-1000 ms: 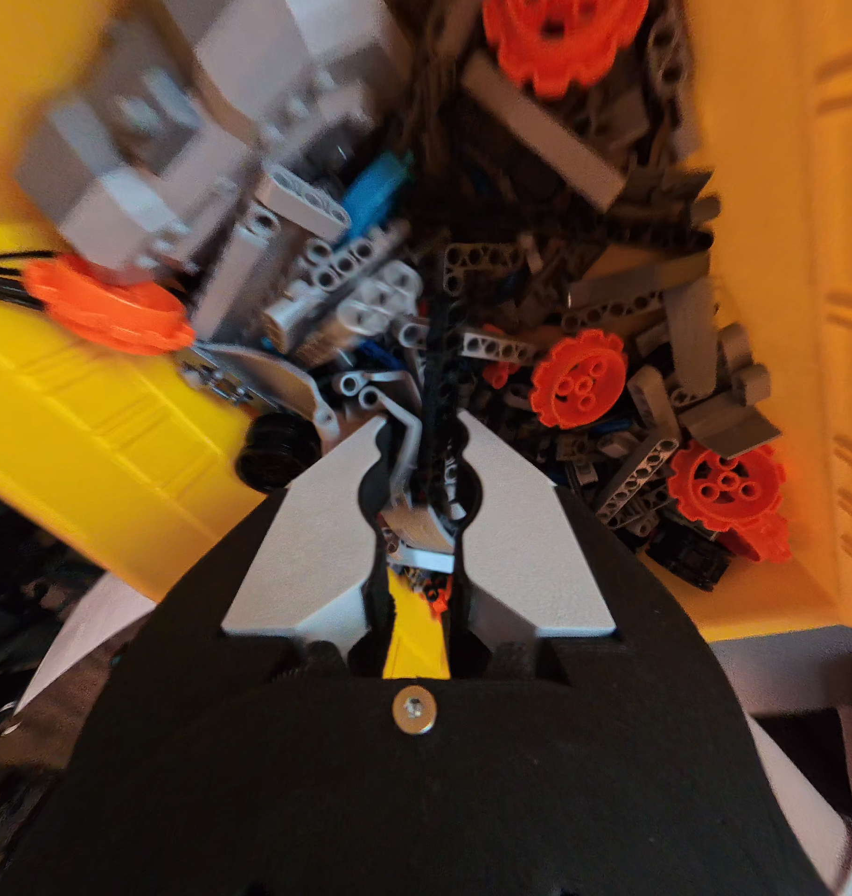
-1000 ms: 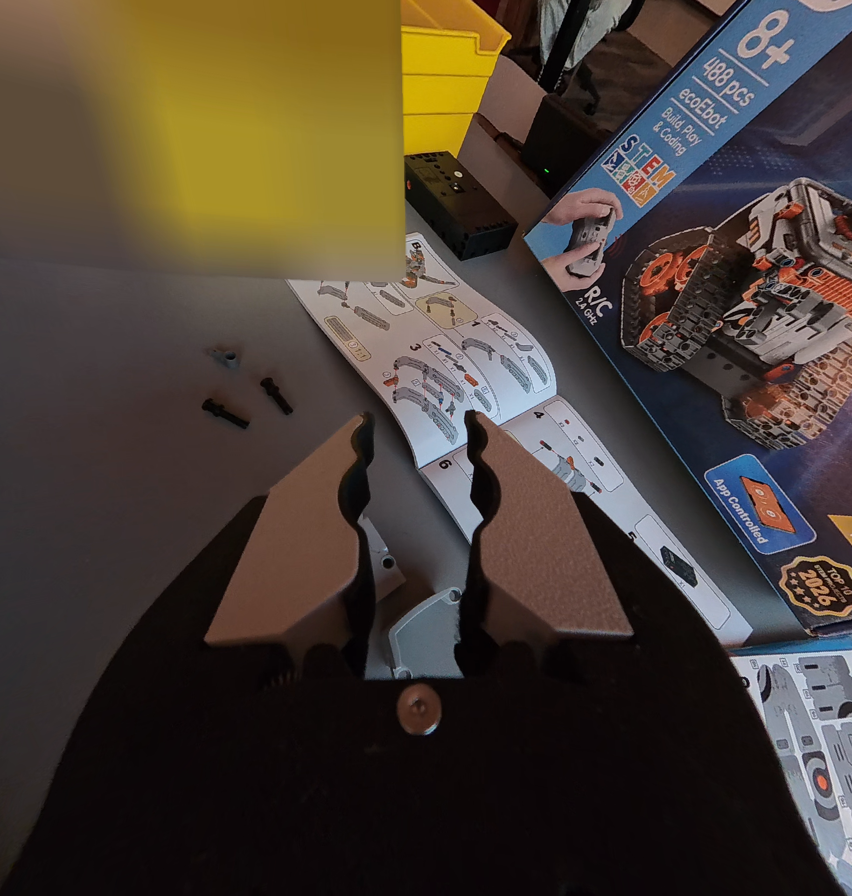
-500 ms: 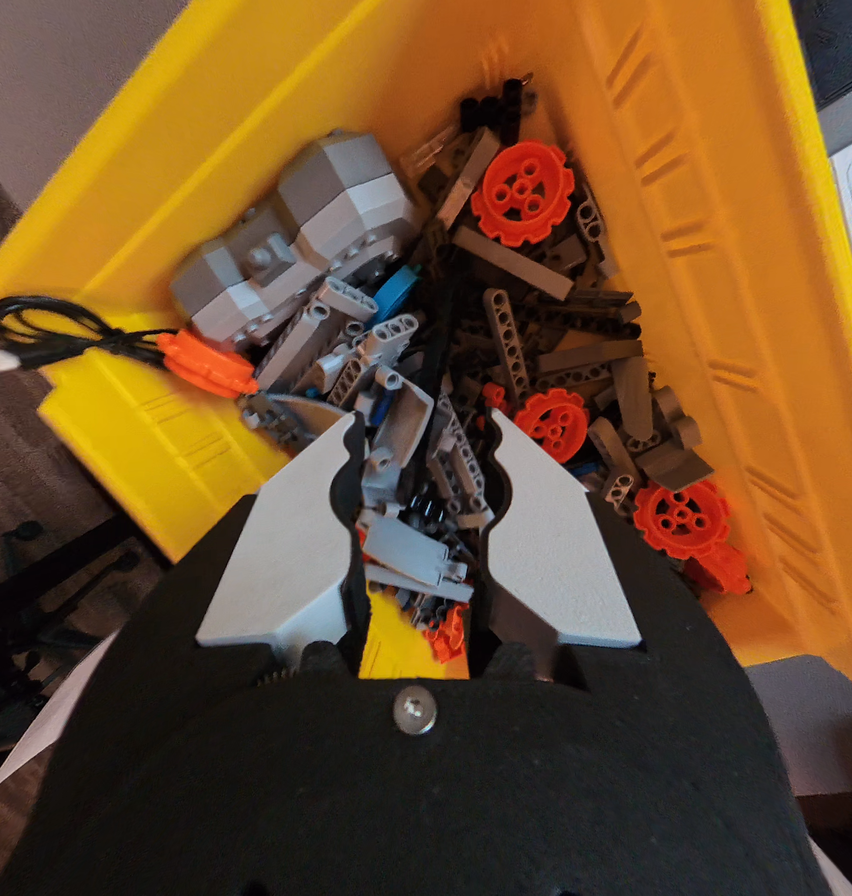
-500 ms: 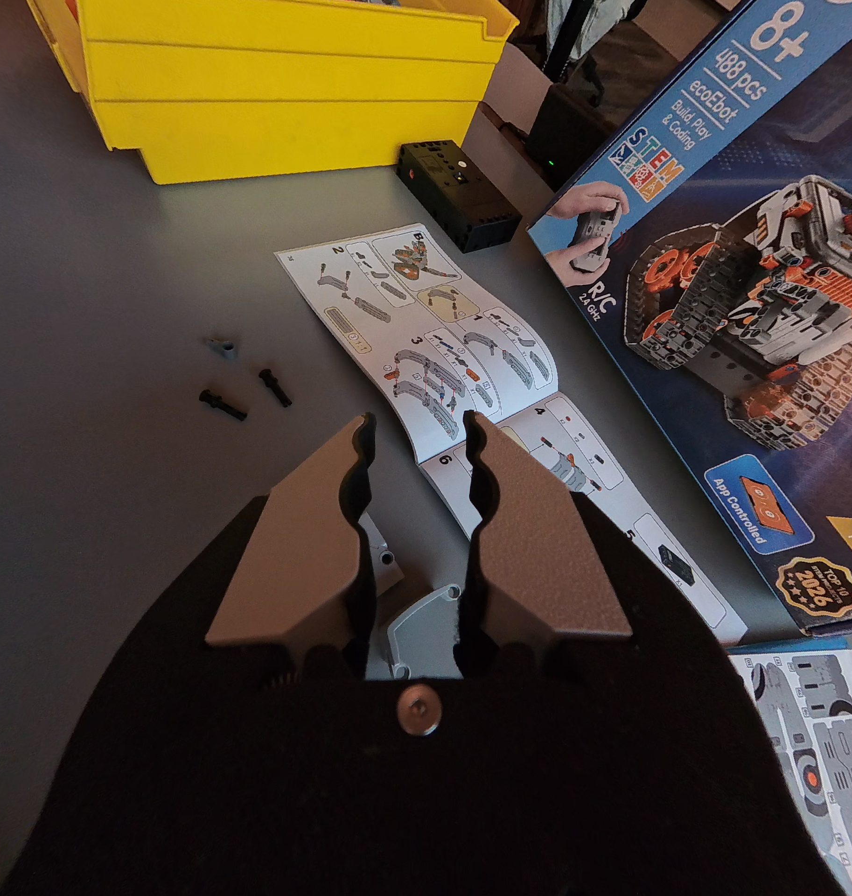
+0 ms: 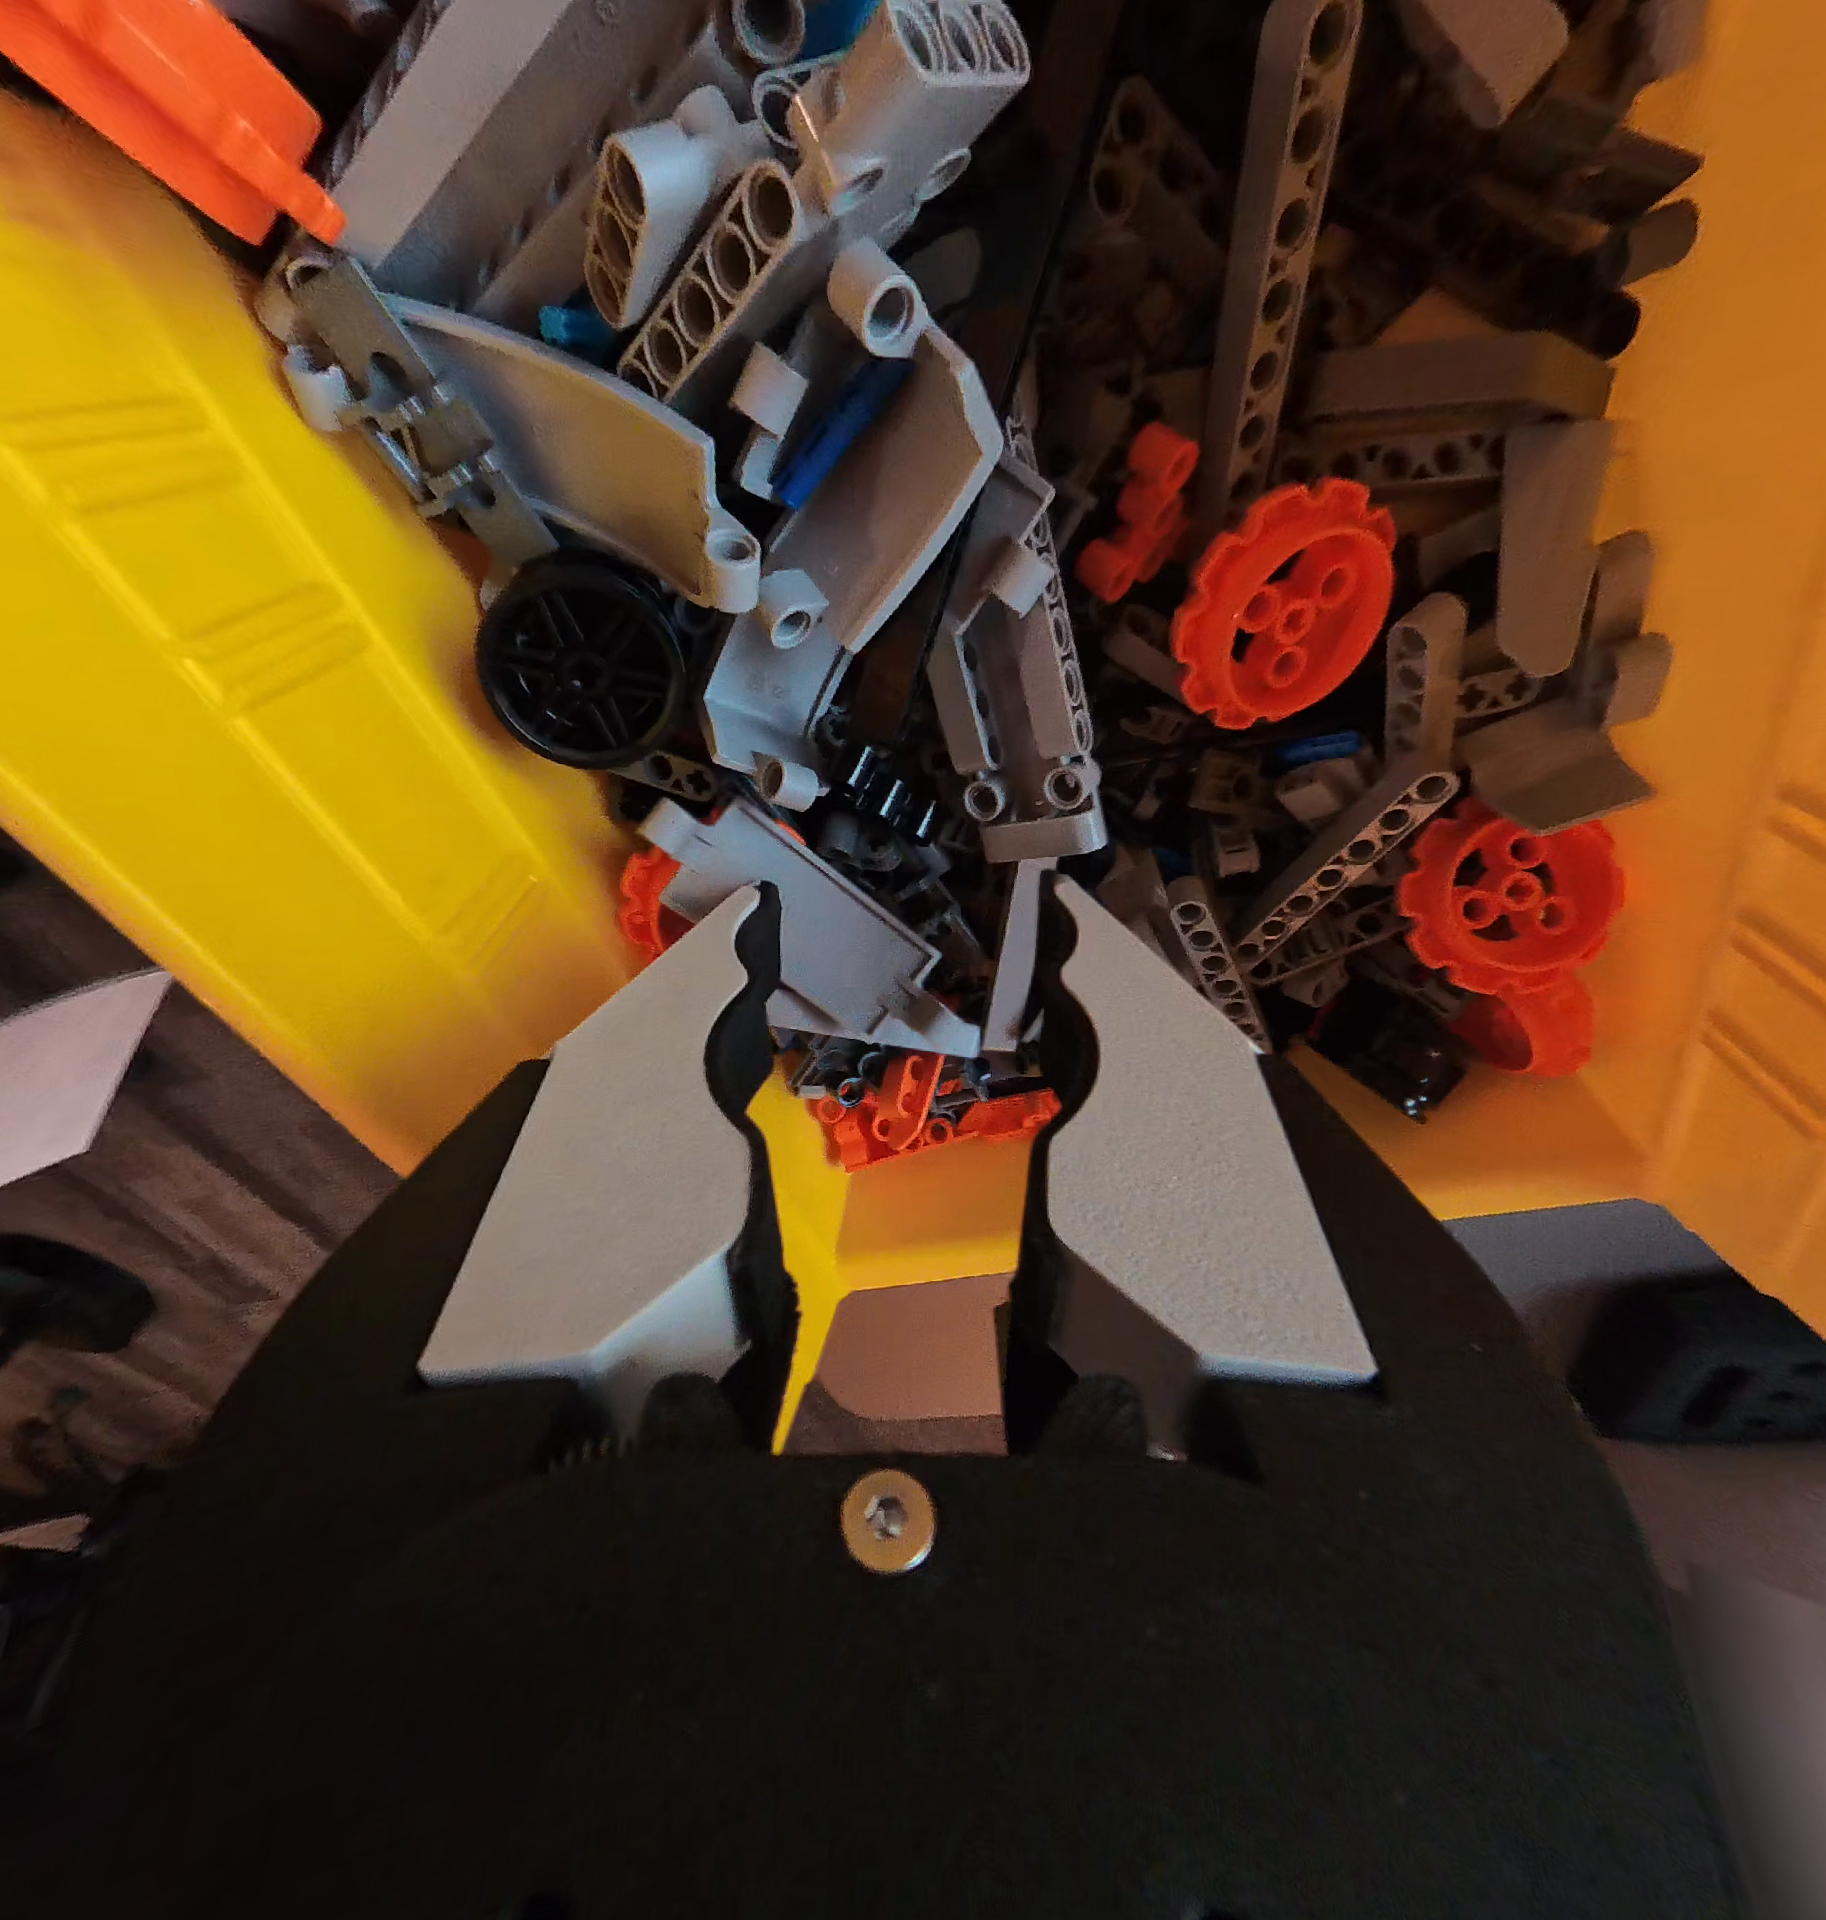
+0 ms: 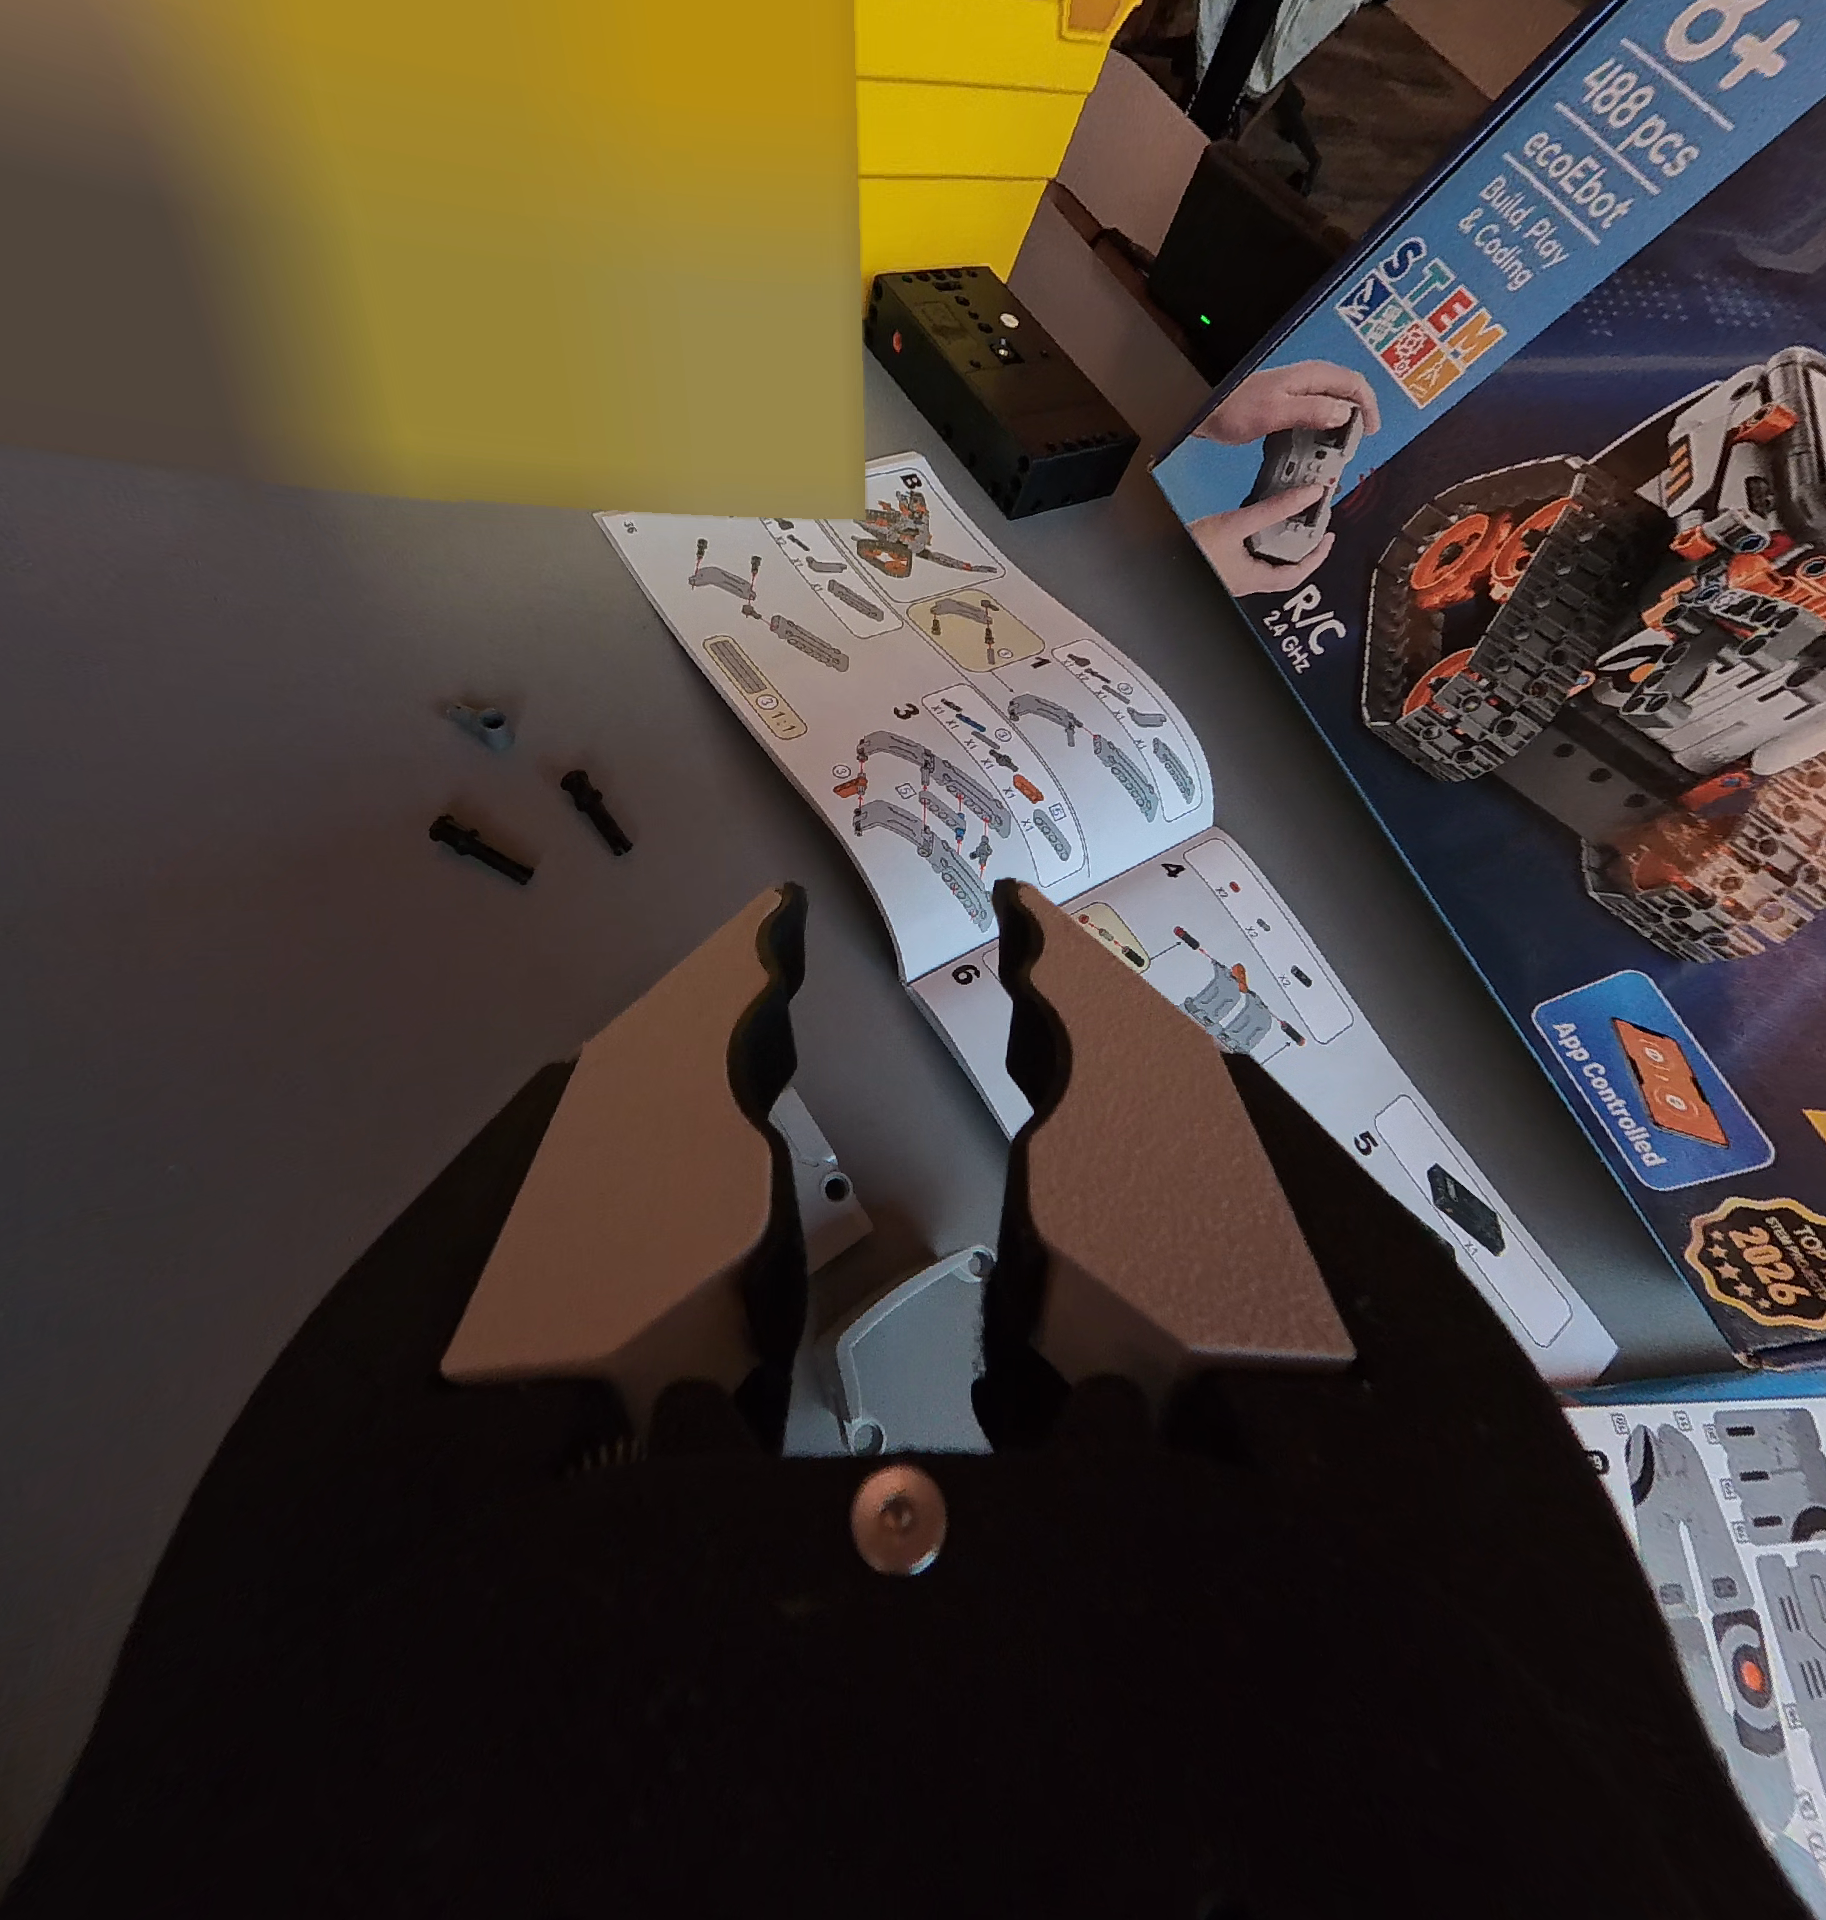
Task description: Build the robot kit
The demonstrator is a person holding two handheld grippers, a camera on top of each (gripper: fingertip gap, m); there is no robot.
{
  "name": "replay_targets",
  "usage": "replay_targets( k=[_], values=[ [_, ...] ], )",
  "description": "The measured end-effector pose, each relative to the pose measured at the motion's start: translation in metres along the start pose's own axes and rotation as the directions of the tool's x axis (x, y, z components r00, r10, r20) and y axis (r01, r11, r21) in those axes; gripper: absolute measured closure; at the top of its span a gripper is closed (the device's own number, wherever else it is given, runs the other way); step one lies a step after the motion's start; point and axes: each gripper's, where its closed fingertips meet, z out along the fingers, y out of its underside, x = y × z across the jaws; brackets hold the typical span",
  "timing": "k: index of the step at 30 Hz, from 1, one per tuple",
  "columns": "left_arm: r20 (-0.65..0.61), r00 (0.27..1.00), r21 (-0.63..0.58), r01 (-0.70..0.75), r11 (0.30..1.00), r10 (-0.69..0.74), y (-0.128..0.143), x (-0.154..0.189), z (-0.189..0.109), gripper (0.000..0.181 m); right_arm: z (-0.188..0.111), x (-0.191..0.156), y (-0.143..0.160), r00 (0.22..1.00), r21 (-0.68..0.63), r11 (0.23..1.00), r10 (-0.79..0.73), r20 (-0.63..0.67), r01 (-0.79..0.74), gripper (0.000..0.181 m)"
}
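Left gripper [image 5: 907, 914] hung released over grey panels [image 5: 836, 940] in the yellow bin [image 5: 213, 644]; right gripper [image 6: 898, 904], released, hovered above the bench [image 6: 213, 987] beside the instruction booklet [image 6: 950, 748].

Grey, black and orange plastic building pieces [image 5: 992, 644] crowded the yellow plastic bin [image 5: 213, 623] between its walls. The grey bench [image 6: 213, 1039] lay open left of the paper instruction booklet [image 6: 950, 748], except two black pins [image 6: 535, 826].
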Motion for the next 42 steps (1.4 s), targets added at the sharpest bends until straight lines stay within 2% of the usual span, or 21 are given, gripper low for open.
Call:
replay_targets(
  k=[2,5,12,16,18,19,20,27,32,38,42],
  values=[
    [-0.027,0.999,0.0,0.025,1.0,-0.025,0.0,0.005,0.0,0.125,0.001,-0.001,0.001,1.0,-0.004,1.0,-0.003,0.003,0.003,0.145],
    [-0.032,0.999,-0.062,0.005,0.998,-0.007,0.008,0.013,0.005,0.122,0.002,-0.002,0.002,1.0,-0.01,1.0,-0.007,0.007,0.007,0.145],
    [0.073,0.99,-0.196,-0.1,0.975,0.117,0.005,0.014,0.025,0.13,0.003,-0.004,0.005,1.0,-0.025,1.0,-0.015,0.014,0.015,0.145],
    [0.075,0.99,-0.205,-0.104,0.973,0.121,0.004,0.013,0.025,0.134,0.004,-0.006,0.006,0.999,-0.038,0.999,-0.03,0.018,0.03,0.145],
    [0.057,0.993,-0.189,-0.095,0.977,0.108,0.002,0.012,0.023,0.139,0.004,-0.007,0.007,0.999,-0.042,0.998,-0.038,0.019,0.039,0.145],
    [0.032,0.994,-0.172,-0.095,0.98,0.102,-0.001,0.015,0.022,0.155,0.004,-0.007,0.007,0.999,-0.043,0.998,-0.041,0.019,0.042,0.145],
    [0.007,0.995,-0.146,-0.097,0.984,0.099,-0.005,0.019,0.02,0.16,0.004,-0.007,0.007,0.999,-0.043,0.998,-0.043,0.02,0.044,0.145],
    [-0.024,0.993,-0.072,-0.113,0.991,0.111,-0.026,0.027,0.015,0.16,0.003,-0.007,0.006,0.999,-0.04,0.998,-0.041,0.021,0.041,0.145],
    [-0.082,0.995,0.062,-0.056,0.996,0.061,-0.044,0.028,0.001,0.16,0.004,-0.008,0.007,0.999,-0.045,0.998,-0.044,0.024,0.045,0.145],
    [-0.129,0.99,0.11,-0.041,0.993,0.055,-0.049,0.027,-0.002,0.16,0.005,-0.008,0.009,0.999,-0.052,0.998,-0.044,0.025,0.045,0.145],
    [-0.204,0.974,0.204,-0.055,0.977,0.098,-0.059,0.046,-0.015,0.163,0.005,-0.008,0.009,0.999,-0.054,0.997,-0.045,0.025,0.046,0.145]
  ],
)
